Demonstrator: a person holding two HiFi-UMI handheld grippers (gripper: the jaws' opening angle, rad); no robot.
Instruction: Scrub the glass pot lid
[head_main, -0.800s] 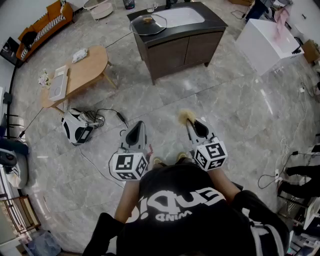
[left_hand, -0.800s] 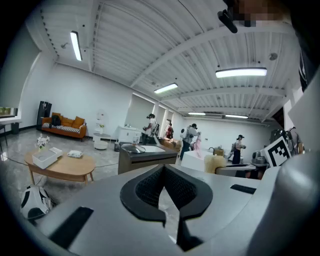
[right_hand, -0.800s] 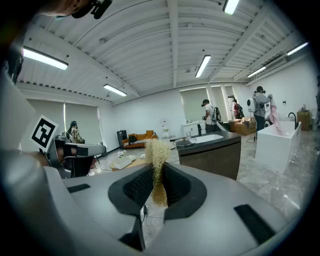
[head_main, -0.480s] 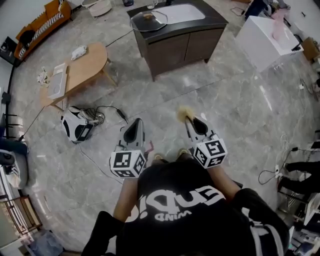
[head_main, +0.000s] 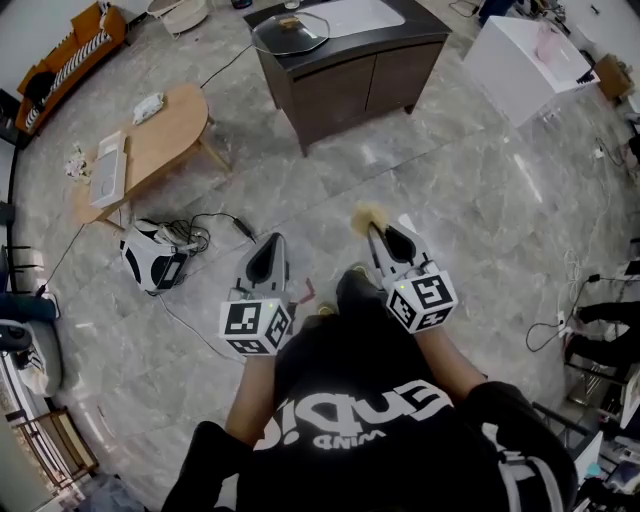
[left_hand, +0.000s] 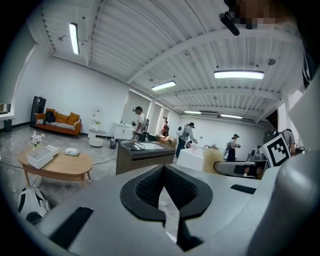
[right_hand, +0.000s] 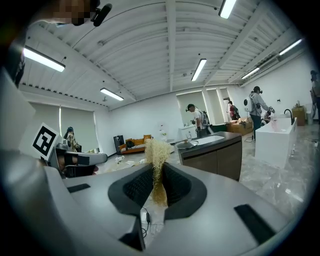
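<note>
The glass pot lid (head_main: 290, 33) lies on the left end of a dark cabinet (head_main: 345, 75), beside its sink, far ahead across the floor. It shows small in the left gripper view (left_hand: 132, 145) and in the right gripper view (right_hand: 186, 143). My left gripper (head_main: 274, 243) is held level in front of the person, shut and empty. My right gripper (head_main: 374, 230) is shut on a straw-coloured fibre scrubber (head_main: 370, 215), whose tuft stands up between the pads (right_hand: 157, 155). Both grippers are far short of the lid.
A wooden coffee table (head_main: 150, 140) stands at left. A black-and-white bag with cables (head_main: 150, 258) lies on the marble floor near the left gripper. A white block (head_main: 520, 55) stands to the cabinet's right and an orange sofa (head_main: 70, 50) at far left. Several people stand behind the cabinet.
A dark shoe has stepped forward between the two grippers. The cabinet and lid have shifted slightly up and left in the head view. Both grippers keep the same pose.
</note>
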